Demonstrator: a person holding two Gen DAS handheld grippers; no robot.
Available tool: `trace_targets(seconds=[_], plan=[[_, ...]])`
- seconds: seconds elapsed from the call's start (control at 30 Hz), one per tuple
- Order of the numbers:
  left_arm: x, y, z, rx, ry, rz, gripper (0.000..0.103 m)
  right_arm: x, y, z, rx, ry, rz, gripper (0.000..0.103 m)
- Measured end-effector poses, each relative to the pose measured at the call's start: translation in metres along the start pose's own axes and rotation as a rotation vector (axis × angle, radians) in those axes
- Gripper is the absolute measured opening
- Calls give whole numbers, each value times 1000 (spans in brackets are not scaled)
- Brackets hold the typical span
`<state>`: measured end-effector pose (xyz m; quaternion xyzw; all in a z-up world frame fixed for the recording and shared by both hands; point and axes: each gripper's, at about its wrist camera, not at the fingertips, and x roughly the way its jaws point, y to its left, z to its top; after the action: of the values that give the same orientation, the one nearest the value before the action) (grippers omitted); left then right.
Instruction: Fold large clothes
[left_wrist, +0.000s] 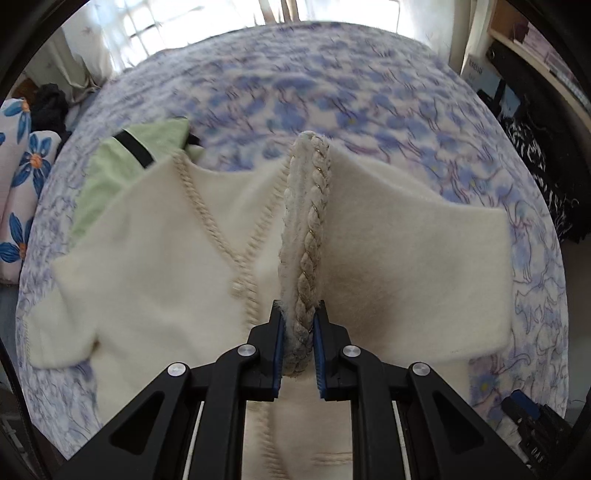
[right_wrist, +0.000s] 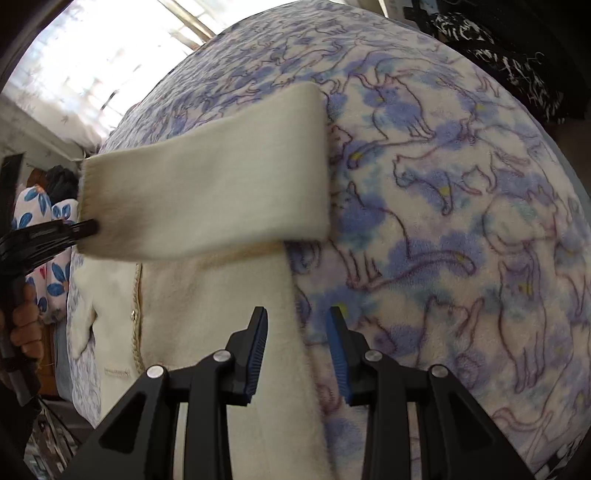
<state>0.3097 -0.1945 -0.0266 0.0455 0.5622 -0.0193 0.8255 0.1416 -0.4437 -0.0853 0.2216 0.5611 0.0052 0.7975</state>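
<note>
Nearest the left wrist camera, the left hand-held gripper (left_wrist: 298, 325) is clenched on the braided trim (left_wrist: 304, 236) of the cream cardigan (left_wrist: 166, 258), its blue pads pressing that edge from both sides. The trim rises in a ridge towards twelve o'clock, so the pinch looks meant to lift one front panel and carry it over for a fold. The rest of the cardigan lies spread on the bed (left_wrist: 369, 92), over a blue cat-print blanket, one sleeve out at nine o'clock and the other at three.

At ten o'clock a pale green garment (left_wrist: 110, 173) with a black strap lies partly under the cardigan's shoulder; it may catch or drag once the panel is drawn across. Flowered pillows (left_wrist: 22, 166) sit beyond it at the bed's edge.

In the right wrist view, the right hand-held gripper (right_wrist: 297, 350) is released, jaws apart and nothing between them, poised above the cardigan's side edge, probably to grip there next. At ten o'clock the sleeve (right_wrist: 207, 184) hangs lifted, with the other gripper's tip at nine o'clock touching it. Bare blanket fills the right side; nothing blocks that way.
</note>
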Motion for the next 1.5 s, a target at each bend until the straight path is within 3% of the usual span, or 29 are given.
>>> trace_targets(seconds=[0.1,0.2,0.3,0.4,0.57,0.73,0.93,1.03,1.07,1.1,1.13,1.27,1.33,1.37,1.4,1.5], plan=[[8,43,3,4,-27,59,12,6,14,3,6,-11,-22,33],[27,90,-8,-33,-4,79,12,16,32,8,11,-19,-31,36],[60,120,-22,-72,60,48,13,29,48,13,22,-10,-37,47],[85,140,-33,-110,118,6,20,41,66,16,11,6,-53,48],[101,169,-33,-206,160,-123,49,51,83,20,0,20,-89,48],[126,176,-25,-144,188,-144,52,56,86,23,-12,18,-141,51],[149,169,-17,-76,208,-148,58,63,58,35,29,20,-170,52],[152,167,-15,-84,209,-138,58,70,46,46,46,15,-143,52],[152,167,-14,-89,210,-136,52,74,43,52,43,15,-128,52],[151,167,-12,-94,205,-139,43,78,43,57,38,14,-117,52],[150,165,-10,-97,201,-153,19,82,43,62,27,13,-97,52],[145,161,1,-102,194,-114,14,105,49,75,-52,29,-73,50],[136,158,9,-91,144,-90,13,113,50,80,-72,45,-85,38],[129,157,13,-98,113,-88,13,109,52,82,-70,31,-89,26],[122,161,16,-112,81,-93,13,102,52,84,-61,1,-78,22],[120,168,17,-159,29,-94,13,83,55,82,-66,-70,-19,23]])
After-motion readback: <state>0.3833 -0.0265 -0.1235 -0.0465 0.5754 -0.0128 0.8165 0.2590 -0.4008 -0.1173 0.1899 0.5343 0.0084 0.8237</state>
